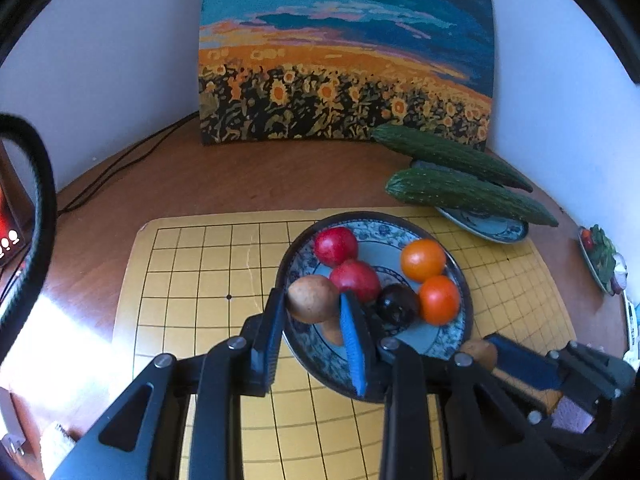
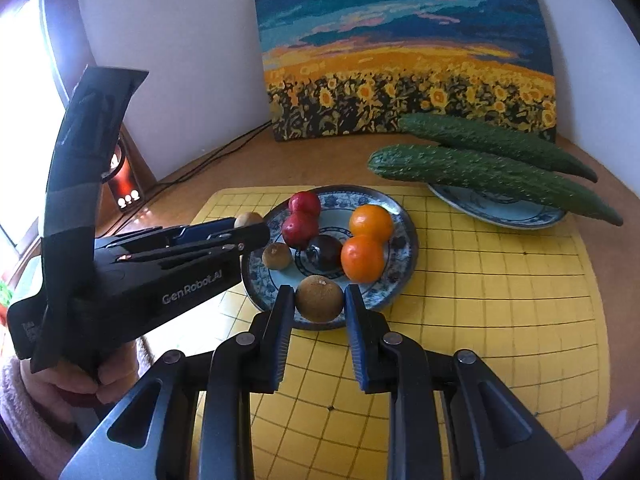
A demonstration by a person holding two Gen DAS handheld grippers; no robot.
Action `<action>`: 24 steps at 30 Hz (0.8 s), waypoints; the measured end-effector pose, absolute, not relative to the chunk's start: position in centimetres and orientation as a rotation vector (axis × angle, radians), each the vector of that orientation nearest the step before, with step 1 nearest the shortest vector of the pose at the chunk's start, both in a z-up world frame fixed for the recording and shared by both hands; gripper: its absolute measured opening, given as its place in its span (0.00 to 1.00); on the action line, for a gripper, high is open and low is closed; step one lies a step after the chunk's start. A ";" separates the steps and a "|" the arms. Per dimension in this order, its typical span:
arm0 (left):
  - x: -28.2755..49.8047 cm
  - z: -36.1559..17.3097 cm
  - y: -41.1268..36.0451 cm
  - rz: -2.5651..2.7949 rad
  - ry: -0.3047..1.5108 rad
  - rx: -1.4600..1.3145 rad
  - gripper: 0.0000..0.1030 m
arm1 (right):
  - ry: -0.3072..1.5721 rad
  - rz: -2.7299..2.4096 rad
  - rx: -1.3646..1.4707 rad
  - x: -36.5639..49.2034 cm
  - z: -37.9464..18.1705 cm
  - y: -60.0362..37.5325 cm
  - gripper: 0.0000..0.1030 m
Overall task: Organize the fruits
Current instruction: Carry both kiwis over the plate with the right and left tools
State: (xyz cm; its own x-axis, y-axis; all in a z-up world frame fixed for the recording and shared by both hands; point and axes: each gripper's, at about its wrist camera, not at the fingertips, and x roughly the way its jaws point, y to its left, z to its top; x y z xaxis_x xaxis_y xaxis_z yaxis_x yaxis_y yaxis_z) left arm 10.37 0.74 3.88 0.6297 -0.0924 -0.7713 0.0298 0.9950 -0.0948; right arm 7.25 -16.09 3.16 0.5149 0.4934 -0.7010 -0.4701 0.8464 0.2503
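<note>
A sunflower painting [image 1: 344,52] is leaning against the white wall at the back of the wooden table [image 1: 224,176], and black cables [image 1: 120,168] are trailing along the table's left edge. A yellow grid mat [image 2: 500,292] is covering the middle of the table. Behind the mat on the right, two cucumbers [image 2: 492,168] are lying side by side across a small blue plate [image 2: 504,212], overhanging it at both ends. A blue-patterned plate [image 2: 404,240] is sitting on the mat and carrying two red fruits [image 2: 300,220] touching each other, two orange fruits [image 2: 366,240] touching each other, a dark plum-like fruit [image 2: 326,252] between those pairs, and one small brown fruit [image 2: 277,256] near the left rim; this crowd is leaving only the near rim free. The left gripper [image 1: 314,300] is clenching a round brown fruit [image 1: 313,298], matte and faintly speckled, between its blue-padded fingers, holding it over the plate's near-left rim just beside the lower red fruit. The right gripper [image 2: 319,300] is likewise grasping a brown fruit of its own [image 2: 319,298], rough-skinned with a pale stem scar on top, pinched at the fingertips over the plate's near rim, just in front of the dark fruit. In the right wrist view, a hand [image 2: 76,380] in a pink fleecy sleeve [image 2: 28,412] is gripping the left gripper's black handle at lower left.
</note>
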 end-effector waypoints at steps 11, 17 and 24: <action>11.3 3.0 1.3 -0.089 0.892 -0.091 0.28 | 0.892 0.581 0.004 8.2 1.2 -14.4 0.26; 11.4 2.8 1.3 -0.094 0.888 -0.094 0.28 | 0.904 0.577 -0.002 8.4 0.6 -14.0 0.26; 11.5 2.8 1.3 -0.096 0.889 -0.096 0.28 | 0.901 0.566 -0.014 8.5 0.6 -13.9 0.26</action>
State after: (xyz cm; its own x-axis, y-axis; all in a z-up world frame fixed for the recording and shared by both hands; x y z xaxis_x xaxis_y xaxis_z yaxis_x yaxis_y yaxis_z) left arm 11.46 1.30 2.83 0.6269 -0.1231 -0.7693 0.0432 0.9914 -0.1235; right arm 8.48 -13.85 0.63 0.4853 0.4591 -0.7441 -0.4706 0.8544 0.2203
